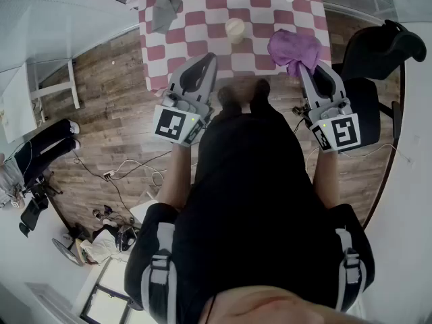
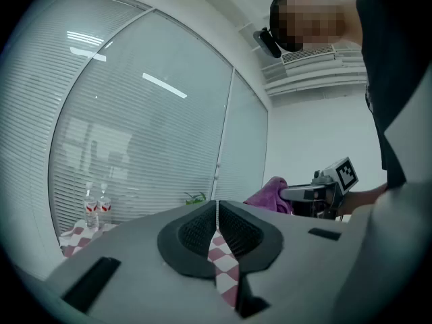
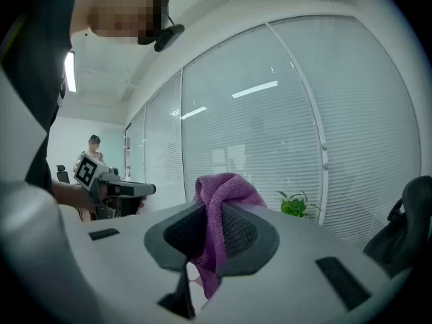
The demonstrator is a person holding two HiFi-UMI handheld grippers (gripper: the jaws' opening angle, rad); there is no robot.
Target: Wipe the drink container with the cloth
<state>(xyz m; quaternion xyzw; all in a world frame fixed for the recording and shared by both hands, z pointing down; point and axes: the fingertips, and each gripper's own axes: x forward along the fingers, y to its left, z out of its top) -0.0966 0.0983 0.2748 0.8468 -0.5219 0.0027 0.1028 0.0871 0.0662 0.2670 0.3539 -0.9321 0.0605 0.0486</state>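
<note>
Pinching crumpled purple terry cloth (image 1: 293, 48) in right gripper (image 3: 210, 211) ready for wiping, left gripper (image 2: 217, 211) closed and empty, short of pale cylindrical drink container (image 1: 234, 30).

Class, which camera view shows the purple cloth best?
The right gripper view: the purple cloth sits central and close, pinched between the right hand-held gripper's jaws. The head view shows it bunched over the table edge; the left gripper view shows only a distant corner.
</note>
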